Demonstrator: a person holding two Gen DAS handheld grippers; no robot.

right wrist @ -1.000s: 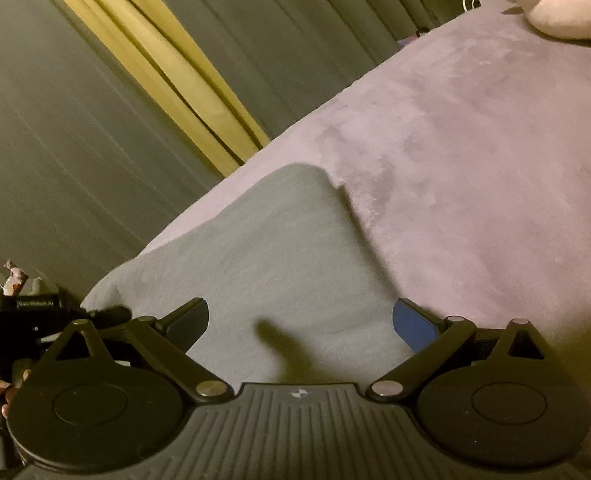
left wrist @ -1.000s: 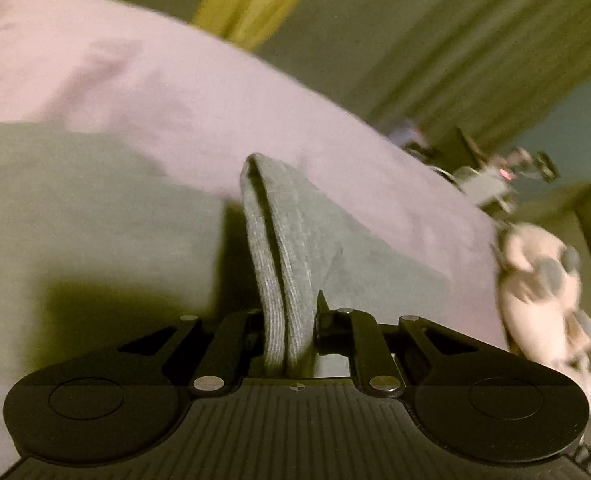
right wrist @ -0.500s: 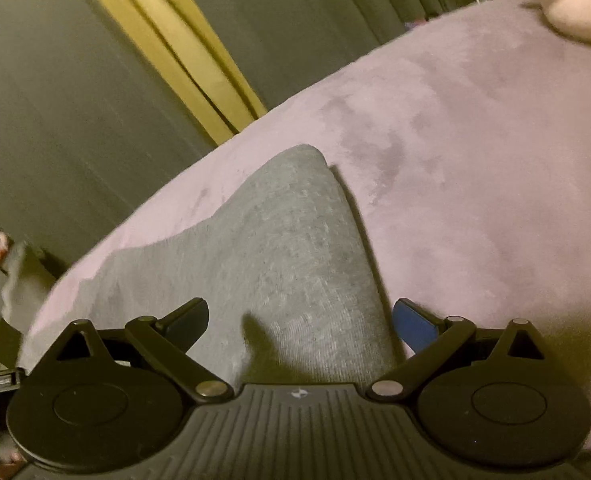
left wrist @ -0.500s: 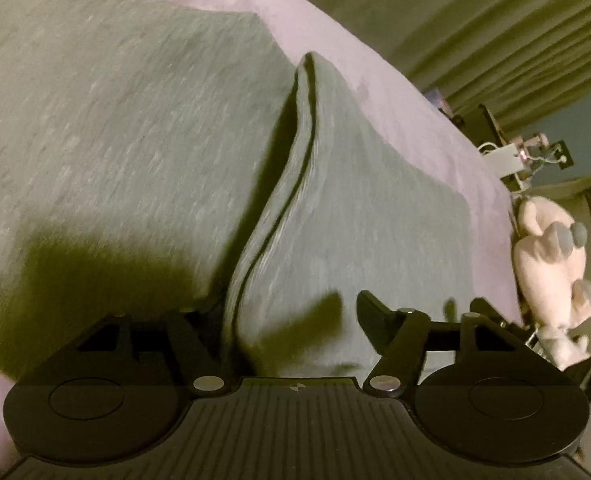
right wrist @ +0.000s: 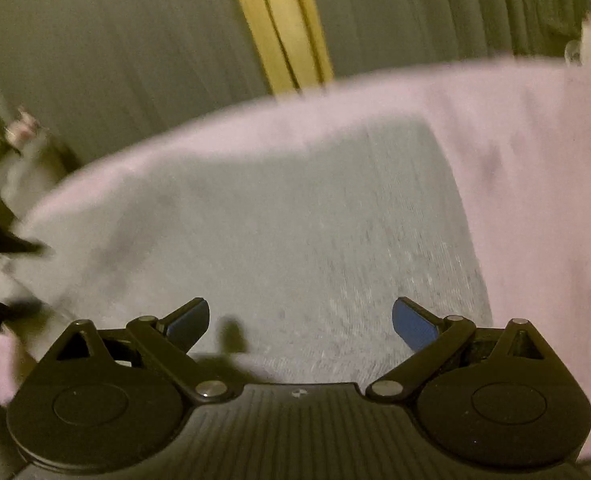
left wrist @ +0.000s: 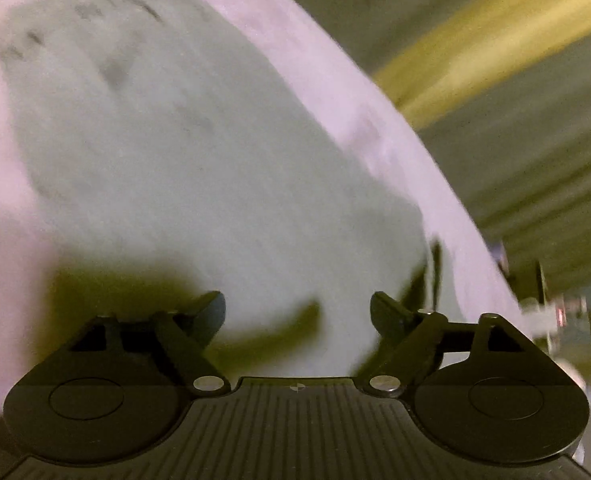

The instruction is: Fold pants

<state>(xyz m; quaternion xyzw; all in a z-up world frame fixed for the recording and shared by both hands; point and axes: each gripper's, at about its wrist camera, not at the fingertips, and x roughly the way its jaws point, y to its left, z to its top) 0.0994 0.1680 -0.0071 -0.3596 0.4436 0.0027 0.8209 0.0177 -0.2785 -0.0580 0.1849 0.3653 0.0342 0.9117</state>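
Observation:
The grey pants [left wrist: 199, 168] lie flat and folded on a pink bed cover [left wrist: 335, 80]; the left wrist view is blurred by motion. My left gripper [left wrist: 297, 312] hovers over the near part of the pants. Its jaws are opening, wide apart, with nothing between them. In the right wrist view the grey pants [right wrist: 295, 232] spread ahead of my right gripper [right wrist: 300, 322], which stands open and empty above the cloth. Its blue pads [right wrist: 413, 326] touch nothing.
The pink bed cover [right wrist: 535, 168] extends right of the pants. Dark grey curtains [right wrist: 115, 40] with a yellow strip [right wrist: 283, 28] hang behind the bed. Blurred small objects [left wrist: 563, 312] stand off the bed's far right edge.
My left gripper let go of the pants' folded edge and opened wide, then swung across over the cloth. The right gripper stayed open and rolled, shifting its view of the pants.

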